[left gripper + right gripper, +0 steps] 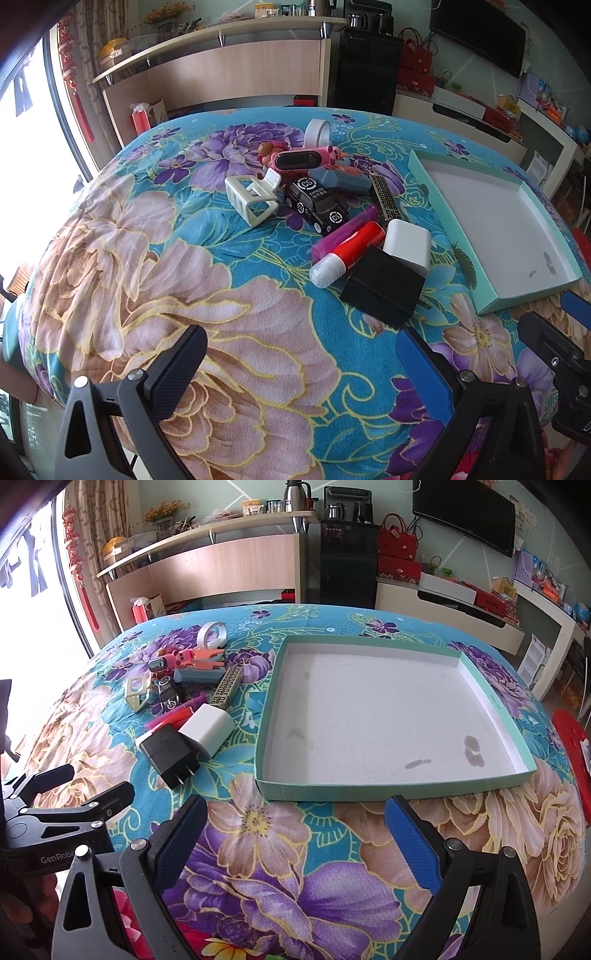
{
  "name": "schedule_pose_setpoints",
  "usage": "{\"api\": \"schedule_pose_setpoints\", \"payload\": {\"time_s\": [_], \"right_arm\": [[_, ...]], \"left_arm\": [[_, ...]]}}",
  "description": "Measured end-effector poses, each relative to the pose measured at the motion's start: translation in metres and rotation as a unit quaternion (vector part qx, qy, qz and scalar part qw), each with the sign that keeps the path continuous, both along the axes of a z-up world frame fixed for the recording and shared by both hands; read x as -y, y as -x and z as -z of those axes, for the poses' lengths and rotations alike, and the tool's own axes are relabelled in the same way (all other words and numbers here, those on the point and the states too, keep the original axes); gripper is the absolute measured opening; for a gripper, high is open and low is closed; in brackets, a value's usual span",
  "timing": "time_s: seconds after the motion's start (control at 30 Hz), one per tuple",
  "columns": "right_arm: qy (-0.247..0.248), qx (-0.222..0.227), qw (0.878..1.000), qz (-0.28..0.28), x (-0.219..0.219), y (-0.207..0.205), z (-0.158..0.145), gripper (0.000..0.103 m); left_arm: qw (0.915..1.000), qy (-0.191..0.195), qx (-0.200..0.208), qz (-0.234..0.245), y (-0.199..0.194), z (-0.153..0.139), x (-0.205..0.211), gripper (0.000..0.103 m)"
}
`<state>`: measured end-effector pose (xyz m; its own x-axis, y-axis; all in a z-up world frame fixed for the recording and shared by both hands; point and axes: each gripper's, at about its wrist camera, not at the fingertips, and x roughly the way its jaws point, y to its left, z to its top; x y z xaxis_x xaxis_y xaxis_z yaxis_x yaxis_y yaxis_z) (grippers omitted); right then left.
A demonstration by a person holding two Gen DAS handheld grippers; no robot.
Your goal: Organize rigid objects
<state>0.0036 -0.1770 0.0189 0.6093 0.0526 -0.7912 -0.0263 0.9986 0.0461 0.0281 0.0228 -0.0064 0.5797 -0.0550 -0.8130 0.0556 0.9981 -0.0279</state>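
Observation:
A pile of small objects lies on the flowered cloth: a black charger point(382, 286) point(170, 755), a white charger point(408, 240) point(208, 729), a red tube point(347, 254), a black toy car point(319, 205), a white hair claw point(249, 197) point(136, 692), a pink device point(295, 160) and a tape ring point(317, 131) point(210, 635). A shallow teal tray point(399, 788) point(443, 210), white inside and empty, lies to the right of the pile. My left gripper point(301, 363) is open, short of the black charger. My right gripper point(295, 829) is open, just before the tray's near wall.
The table's round edge curves away on the left and at the back. A red stool point(574, 738) stands at the right. Shelves, a black cabinet and a TV stand behind the table. The left gripper also shows in the right wrist view point(70, 797).

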Motion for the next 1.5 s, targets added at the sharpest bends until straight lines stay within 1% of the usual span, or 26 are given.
{"api": "schedule_pose_setpoints", "payload": {"time_s": [0.07, 0.13, 0.3, 0.4, 0.53, 0.63, 0.77, 0.97, 1.1, 1.2, 1.4, 1.43, 1.5], "right_arm": [[-0.015, 0.002, 1.000, -0.012, -0.007, -0.005, -0.004, 0.097], [-0.014, 0.007, 0.999, -0.029, -0.017, -0.010, -0.008, 0.097], [-0.021, 0.008, 0.998, -0.057, -0.041, -0.028, -0.007, 0.097], [-0.026, 0.006, 0.997, -0.069, -0.053, -0.039, -0.003, 0.097], [-0.036, -0.004, 0.996, -0.083, -0.067, -0.049, 0.007, 0.097], [-0.038, -0.011, 0.995, -0.094, -0.075, -0.052, 0.016, 0.097], [-0.041, -0.013, 0.994, -0.099, -0.079, -0.057, 0.022, 0.097], [-0.049, -0.023, 0.994, -0.096, -0.084, -0.066, 0.033, 0.097], [-0.048, -0.032, 0.993, -0.102, -0.090, -0.071, 0.041, 0.097], [-0.045, -0.041, 0.993, -0.101, -0.093, -0.073, 0.050, 0.097], [-0.031, -0.035, 0.992, -0.113, -0.101, -0.071, 0.053, 0.097], [-0.030, -0.033, 0.993, -0.113, -0.101, -0.070, 0.053, 0.096], [-0.031, -0.031, 0.993, -0.106, -0.099, -0.070, 0.052, 0.089]], "left_arm": [[1.0000, -0.003, 0.007, -0.004, -0.006, -0.003, -0.008, 0.103], [0.9999, -0.011, 0.007, -0.011, -0.013, -0.003, -0.018, 0.103], [0.9996, -0.005, 0.003, -0.027, -0.027, 0.000, -0.047, 0.103], [0.9994, 0.001, 0.003, -0.033, -0.035, 0.000, -0.058, 0.103], [0.9993, 0.016, -0.005, -0.033, -0.038, 0.006, -0.061, 0.103], [0.9995, 0.012, -0.006, -0.030, -0.036, 0.013, -0.060, 0.103], [0.9987, 0.020, -0.014, -0.046, -0.038, 0.021, -0.066, 0.103], [0.9972, 0.011, -0.019, -0.071, -0.039, 0.027, -0.074, 0.103], [0.9961, 0.019, -0.028, -0.082, -0.038, 0.033, -0.080, 0.103], [0.9956, 0.021, -0.033, -0.086, -0.038, 0.037, -0.081, 0.103], [0.9955, 0.023, -0.033, -0.086, -0.038, 0.039, -0.081, 0.103], [0.9954, 0.024, -0.033, -0.086, -0.037, 0.039, -0.081, 0.103], [0.9953, 0.025, -0.034, -0.087, -0.037, 0.039, -0.081, 0.103]]}}
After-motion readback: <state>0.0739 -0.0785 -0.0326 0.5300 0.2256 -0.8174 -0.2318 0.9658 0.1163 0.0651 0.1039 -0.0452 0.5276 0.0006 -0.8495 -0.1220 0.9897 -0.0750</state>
